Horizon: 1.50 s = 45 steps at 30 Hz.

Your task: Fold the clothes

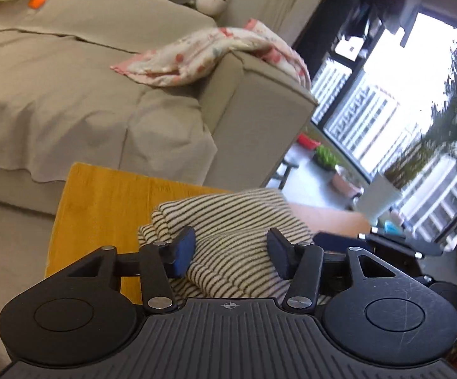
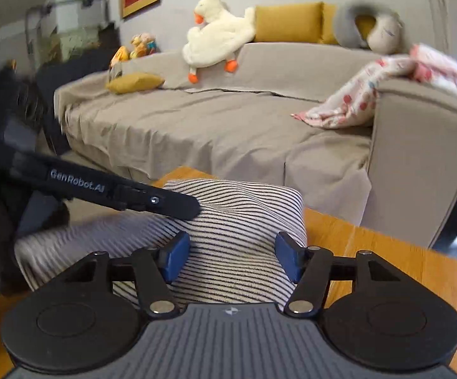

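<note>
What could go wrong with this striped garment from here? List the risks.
1. Both the left gripper and right gripper stand open around the bunched striped garment; closing now may pinch several layers and spoil the fold.
2. The garment lies near the wooden table edge on the sofa side, so a pull could drag it off.

Sofa [image 2: 260, 132] close behind table [image 2: 386, 252]

A cream garment with thin dark stripes [image 2: 238, 221] lies bunched and partly folded on an orange-brown wooden table [image 2: 386, 252], its rumpled layers mounded near the table's edge.
</note>
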Motion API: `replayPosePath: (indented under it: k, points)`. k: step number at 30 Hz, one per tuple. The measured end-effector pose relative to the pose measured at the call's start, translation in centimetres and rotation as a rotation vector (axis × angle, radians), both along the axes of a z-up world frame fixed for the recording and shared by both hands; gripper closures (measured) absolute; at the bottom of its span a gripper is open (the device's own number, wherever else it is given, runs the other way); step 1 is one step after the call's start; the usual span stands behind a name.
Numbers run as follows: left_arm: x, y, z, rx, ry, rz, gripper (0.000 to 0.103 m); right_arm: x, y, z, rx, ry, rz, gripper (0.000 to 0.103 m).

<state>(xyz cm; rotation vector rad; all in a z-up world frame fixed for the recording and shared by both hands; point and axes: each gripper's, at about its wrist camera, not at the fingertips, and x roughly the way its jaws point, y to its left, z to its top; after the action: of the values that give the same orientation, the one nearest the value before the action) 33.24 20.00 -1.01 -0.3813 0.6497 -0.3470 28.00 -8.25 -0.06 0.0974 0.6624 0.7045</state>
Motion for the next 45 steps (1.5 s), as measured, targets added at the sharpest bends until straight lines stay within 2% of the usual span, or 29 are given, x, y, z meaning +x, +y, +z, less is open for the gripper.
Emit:
replayPosePath:
  k: [1, 2, 3, 5, 6, 7, 8, 9, 10, 11, 13, 15, 17, 18, 20, 23, 24, 25, 27, 29, 31, 32, 35, 41, 43, 45]
  points:
    - [-1.2, 0.2, 0.7, -0.003, -0.013, 0.018, 0.04, -0.3, -0.6, -0.3, 0.021, 0.019, -0.01, 0.035]
    - [-2.6, 0.4, 1.3, -0.014, -0.023, 0.024, 0.031, -0.6, -1.3, -0.5, 0.043, 0.038, -0.02, 0.024]
    - [-3.7, 0.4, 1.6, -0.021, -0.025, 0.022, 0.016, -0.9, -1.9, -0.8, 0.064, 0.057, -0.029, 0.019]
    - [-5.1, -0.1, 0.5, -0.022, 0.0, -0.01, 0.013, -1.5, -3.2, -1.4, 0.107, 0.095, -0.049, 0.019]
    - [-5.7, -0.4, 0.0, -0.022, 0.013, -0.025, 0.014, -1.8, -3.8, -1.6, 0.128, 0.114, -0.059, 0.019]
    - [-6.4, -0.6, -0.5, -0.023, 0.026, -0.041, 0.022, -2.1, -4.4, -1.9, 0.149, 0.133, -0.069, 0.019]
    - [-7.1, -0.9, -1.1, -0.023, 0.038, -0.057, 0.032, -2.4, -4.9, -2.1, 0.168, 0.147, -0.076, 0.019]
    - [-7.7, -1.2, -1.6, -0.024, 0.051, -0.073, 0.05, -2.6, -4.8, -1.9, 0.178, 0.143, -0.075, 0.02]
    - [-8.4, -1.5, -2.1, -0.025, 0.064, -0.089, 0.05, -2.8, -4.8, -1.7, 0.188, 0.14, -0.073, 0.025]
    - [-8.8, -1.5, -2.4, -0.043, 0.07, -0.1, 0.052, -3.0, -4.7, -1.5, 0.198, 0.136, -0.072, 0.042]
    - [-8.6, -0.9, -2.3, -0.13, 0.055, -0.104, 0.054, -3.4, -4.5, -1.1, 0.218, 0.129, -0.069, 0.047]
    - [-8.1, -1.0, -2.3, -0.135, 0.031, -0.125, 0.054, -3.6, -4.4, -0.3, 0.192, 0.103, -0.069, 0.048]
    - [-7.6, -1.2, -3.5, -0.094, 0.048, -0.114, 0.05, -3.7, -4.2, 0.5, 0.132, 0.071, -0.073, 0.048]
    - [-7.5, -1.2, -4.1, -0.092, 0.051, -0.101, 0.041, -3.5, -4.1, -0.2, 0.083, 0.087, -0.088, 0.048]
    - [-8.1, -1.5, -4.4, -0.08, 0.05, -0.066, 0.04, -3.3, -3.8, -2.2, -0.007, 0.111, -0.119, 0.045]
    - [-9.6, -2.3, -4.1, -0.049, 0.044, -0.001, 0.035, -4.3, -4.8, -3.0, 0.048, 0.101, -0.156, 0.035]
    - [-10.4, -2.8, -3.8, -0.017, 0.039, 0.032, 0.028, -4.7, -5.1, -3.0, 0.061, 0.097, -0.174, 0.025]
    - [-11.2, -3.6, -3.6, 0.026, 0.032, 0.067, 0.015, -5.2, -5.2, -2.9, 0.052, 0.081, -0.195, 0.011]
    - [-13.1, -5.1, -3.0, 0.103, 0.009, 0.135, 0.001, -6.7, -5.4, -2.9, 0.022, 0.036, -0.219, 0.0]
    - [-15.1, -6.7, -2.8, 0.152, -0.008, 0.184, 0.0, -8.1, -5.6, -3.0, -0.016, 0.015, -0.234, 0.0]
    - [-16.6, -8.5, -2.7, 0.19, 0.023, 0.206, 0.0, -9.3, -5.8, -3.1, -0.063, 0.01, -0.251, 0.0]
    - [-17.0, -9.4, -2.8, 0.225, 0.051, 0.218, 0.0, -9.9, -5.8, -3.2, -0.087, 0.007, -0.259, 0.0]
    - [-19.2, -12.1, -3.0, 0.334, 0.038, 0.26, 0.0, -11.7, -6.1, -3.3, -0.159, -0.001, -0.285, 0.0]
    - [-21.0, -14.1, -3.2, 0.319, 0.017, 0.353, 0.0, -15.1, -6.6, -3.7, -0.297, -0.016, -0.335, 0.0]
    - [-20.4, -14.5, -3.2, 0.356, 0.036, 0.387, 0.0, -14.7, -6.8, -3.8, -0.302, -0.021, -0.341, 0.0]
    - [-19.6, -15.4, -3.4, 0.447, 0.066, 0.397, 0.0, -14.3, -6.9, -4.0, -0.306, -0.025, -0.347, 0.0]
